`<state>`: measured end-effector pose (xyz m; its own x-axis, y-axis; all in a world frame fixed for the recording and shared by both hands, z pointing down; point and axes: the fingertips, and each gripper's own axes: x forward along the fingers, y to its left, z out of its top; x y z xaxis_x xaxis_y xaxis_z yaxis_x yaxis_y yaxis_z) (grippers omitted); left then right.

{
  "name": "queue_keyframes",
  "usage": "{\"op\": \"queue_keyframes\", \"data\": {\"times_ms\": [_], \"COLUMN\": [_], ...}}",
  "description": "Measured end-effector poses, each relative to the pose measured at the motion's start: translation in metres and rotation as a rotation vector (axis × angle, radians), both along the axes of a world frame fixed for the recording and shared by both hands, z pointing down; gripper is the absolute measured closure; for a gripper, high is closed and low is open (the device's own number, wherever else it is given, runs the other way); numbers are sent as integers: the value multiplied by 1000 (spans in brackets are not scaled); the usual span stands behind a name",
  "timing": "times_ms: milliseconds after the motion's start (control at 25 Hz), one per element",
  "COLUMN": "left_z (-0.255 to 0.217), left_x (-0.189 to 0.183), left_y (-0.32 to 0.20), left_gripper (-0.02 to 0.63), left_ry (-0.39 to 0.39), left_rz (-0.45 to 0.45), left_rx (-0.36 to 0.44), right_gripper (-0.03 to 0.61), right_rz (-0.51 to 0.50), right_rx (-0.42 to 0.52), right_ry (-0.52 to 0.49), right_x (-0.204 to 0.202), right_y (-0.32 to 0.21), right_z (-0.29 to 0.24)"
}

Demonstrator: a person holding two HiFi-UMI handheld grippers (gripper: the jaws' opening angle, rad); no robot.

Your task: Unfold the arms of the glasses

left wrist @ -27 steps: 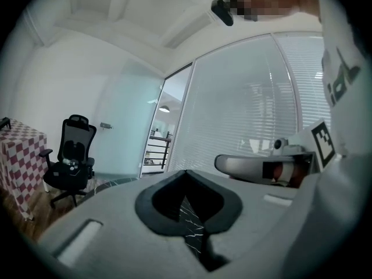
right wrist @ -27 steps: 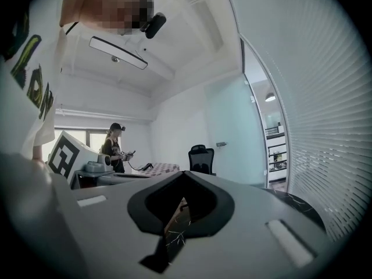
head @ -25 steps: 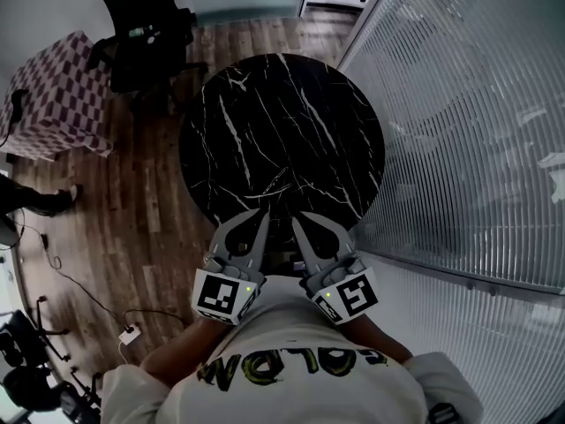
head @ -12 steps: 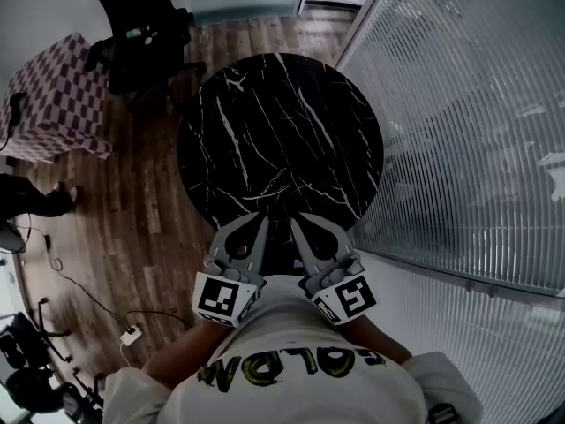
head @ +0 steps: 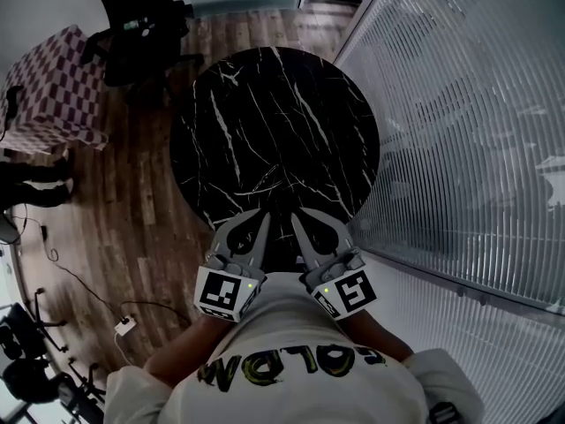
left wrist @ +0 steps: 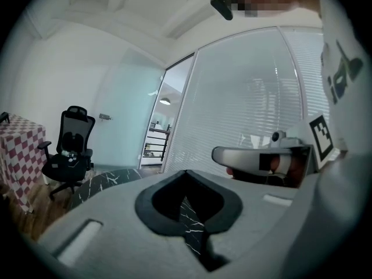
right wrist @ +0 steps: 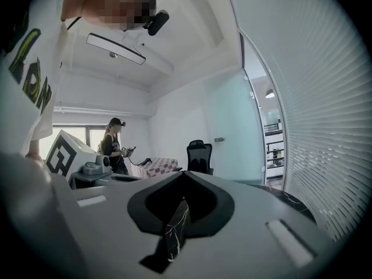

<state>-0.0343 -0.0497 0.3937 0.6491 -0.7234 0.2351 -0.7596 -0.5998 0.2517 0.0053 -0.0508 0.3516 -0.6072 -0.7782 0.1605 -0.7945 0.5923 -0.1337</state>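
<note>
Well, nothing of the task is done yet, as far as can be judged. No glasses are to be seen on the round black marble worktop (head: pixel 274 122), which is shown bare from rim to rim in the head view, nor are they found in either gripper view. Where they lie cannot be told.

The left tool (head: pixel 261 214) is held at the near edge of the worktop with its jaws pressed together. Only a sliver of veined marble is glimpsed through the cut-out between them, and nothing is gripped. The right tool (head: pixel 297 218) is carried just beside it in the same way, jaws together and empty. So everything is left: the glasses must be found and steadied, and both arms swung out.

As for writing, little is offered. Yellowish letters are spread across the pale shirt (head: pixel 291 369), but they are seen upside down and curved, so no word can be read with confidence. Black-and-white square markers are shown on the cubes (head: pixel 221 294) of both tools, patterns only, with no text. No brand is made out anywhere.
</note>
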Motion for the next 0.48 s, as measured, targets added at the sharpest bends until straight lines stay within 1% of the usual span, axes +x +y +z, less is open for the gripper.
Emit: {"op": "queue_keyframes", "data": {"times_ms": [120,280,480], "left_z": [8,17,29], "left_x": [2,6,14], "left_y": [1,4,-1], "left_gripper": [611,611,611], "left_ry": [-7,-23,-57], "left_rz": [-4,3,39], "left_rx": [-26,-49,-60], "right_gripper": [577,577,577], "right_rz": [-11,-17,-25], "right_rx": [-35,-52,-70], "right_ry": [11,16,35], "right_x": [1,4,7], "right_y": [1,1,-5], "right_z": [10,15,25]}}
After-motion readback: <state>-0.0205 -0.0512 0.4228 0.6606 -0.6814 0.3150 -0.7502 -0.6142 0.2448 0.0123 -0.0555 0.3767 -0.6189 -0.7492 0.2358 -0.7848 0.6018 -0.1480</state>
